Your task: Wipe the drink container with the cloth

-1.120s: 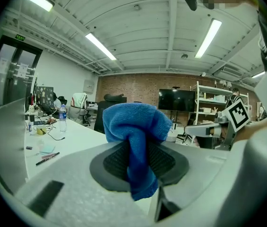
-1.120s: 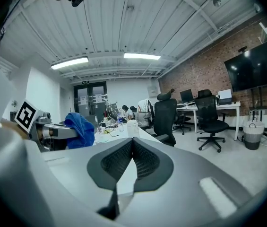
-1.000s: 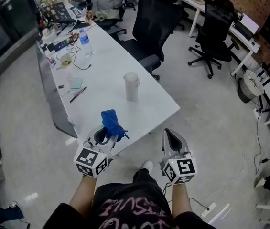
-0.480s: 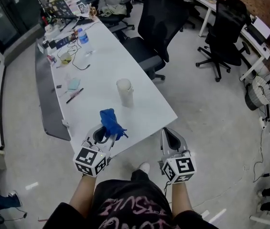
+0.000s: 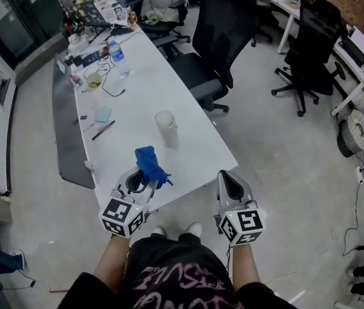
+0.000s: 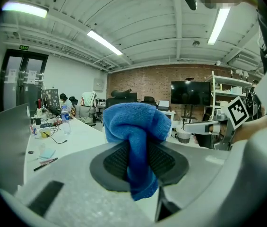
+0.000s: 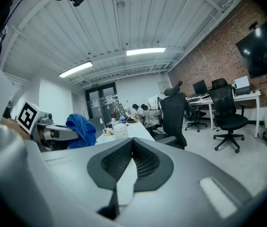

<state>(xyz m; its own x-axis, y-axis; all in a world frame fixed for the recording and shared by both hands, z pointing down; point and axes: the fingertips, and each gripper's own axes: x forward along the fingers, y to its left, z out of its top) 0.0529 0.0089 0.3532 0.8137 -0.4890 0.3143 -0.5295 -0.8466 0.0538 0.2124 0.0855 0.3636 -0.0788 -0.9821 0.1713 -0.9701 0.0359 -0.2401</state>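
The drink container (image 5: 167,129), a pale lidded tumbler, stands upright on the white table (image 5: 144,85). It is ahead of the left gripper's (image 5: 144,177) fingers, a little to their right and well apart from them. Those fingers are clamped on the blue cloth (image 5: 151,166). The cloth bunches up above the pads and a short tail hangs below them, over the table's near edge. Only bare tabletop separates the cloth from the tumbler.

The right gripper (image 5: 225,177) has its fingers pressed together on themselves. It is held off the table's near corner, over the floor, level with the left gripper.

Farther from the left fingers, past the tumbler, a pen (image 5: 104,129) and a light blue pad (image 5: 103,114) lie on the table's left side. Beyond them come a looping black cable (image 5: 109,85) and an upright water bottle (image 5: 115,51), then clutter at the far end.

A grey panel (image 5: 66,134) runs along the table's left edge. Ahead of the right fingers, a black office chair (image 5: 215,44) stands just beside the table's right edge. More chairs (image 5: 310,50) and desks stand well apart to the right.
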